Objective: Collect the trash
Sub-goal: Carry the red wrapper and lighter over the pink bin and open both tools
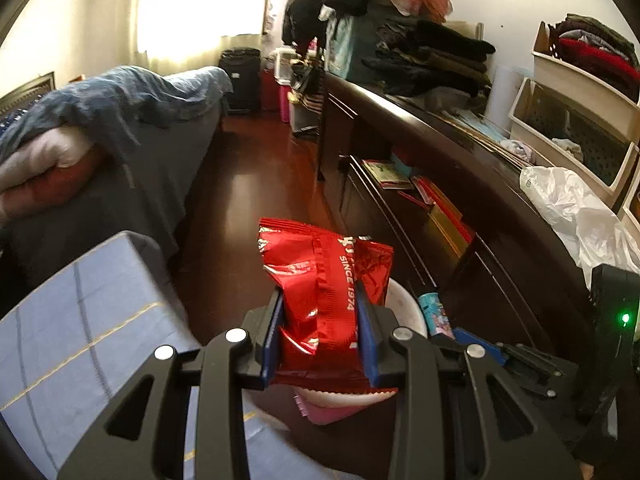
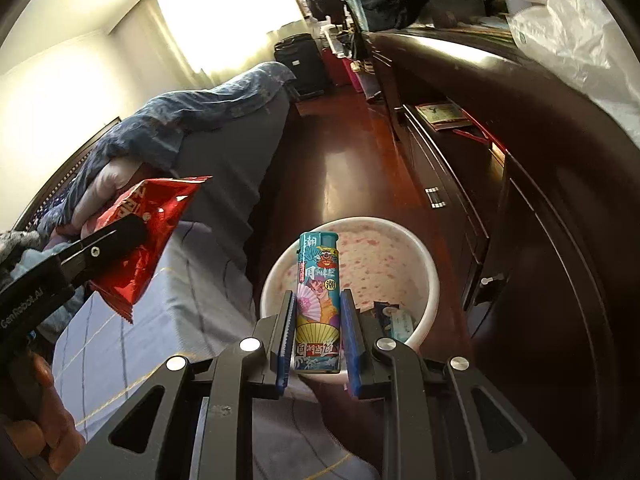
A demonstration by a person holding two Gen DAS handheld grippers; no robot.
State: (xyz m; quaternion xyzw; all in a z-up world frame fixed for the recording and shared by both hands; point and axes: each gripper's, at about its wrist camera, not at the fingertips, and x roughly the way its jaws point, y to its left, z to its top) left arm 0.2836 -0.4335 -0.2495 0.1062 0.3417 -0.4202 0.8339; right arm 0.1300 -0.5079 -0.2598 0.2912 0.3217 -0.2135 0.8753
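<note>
We find a home bedroom: a bed (image 1: pixel 132 152) with rumpled blanket (image 1: pixel 120 96), a dark dresser (image 1: pixel 460 184) piled with clothes (image 1: pixel 424 56), and a curtained window (image 1: pixel 200 8).

From your left wrist view, the red snack packet (image 1: pixel 326 296) hides most of the white bin (image 1: pixel 408 312); only a rim arc shows. The teal lighter (image 1: pixel 436 314) is partly covered by the gripper body. In your right wrist view, the lighter and both fingers (image 2: pixel 286 332) mask the bin's near wall (image 2: pixel 420 280). The items at its bottom (image 2: pixel 396 320) are too small to identify.
</note>
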